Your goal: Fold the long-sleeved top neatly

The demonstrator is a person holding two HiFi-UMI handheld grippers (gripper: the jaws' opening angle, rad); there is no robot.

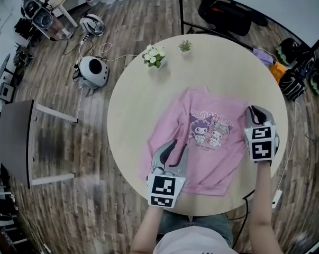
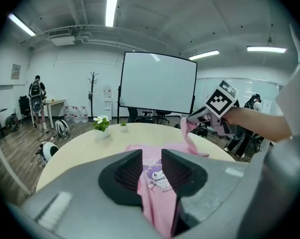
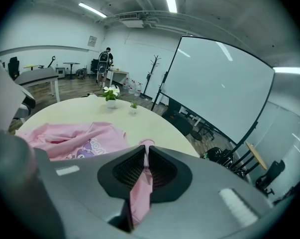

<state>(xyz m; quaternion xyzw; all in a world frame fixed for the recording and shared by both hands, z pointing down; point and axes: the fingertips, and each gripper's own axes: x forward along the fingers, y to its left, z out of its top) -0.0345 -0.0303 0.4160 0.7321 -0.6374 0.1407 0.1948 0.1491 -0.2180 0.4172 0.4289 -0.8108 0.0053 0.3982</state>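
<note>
Nearest the person, the left tool [image 1: 176, 146] hangs over the lower left edge of a pink long-sleeved cotton top with a cartoon print [image 1: 201, 142], its two dark ribbed pads pinching a fold of the pink cloth that fills the gap between them and hangs down below. To the right, the right tool [image 1: 254, 111] is at the top's right side, its pads pressed nearly together on a thin strip of the same pink cloth, seemingly a sleeve, lifted off the surface. The rest of the top lies print-up, somewhat rumpled, on the near half of a round cream-coloured desk [image 1: 133, 105], with its hem toward the person. At the desk's far edge stand a small pot of white flowers [image 1: 154, 56] and, just beside it, a smaller green potted plant [image 1: 185, 46], both well apart from the top. Beyond the desk lies a wood-plank floor [image 1: 122, 20], and further back stands a large white projection screen on a dark frame [image 2: 158, 83].
</note>
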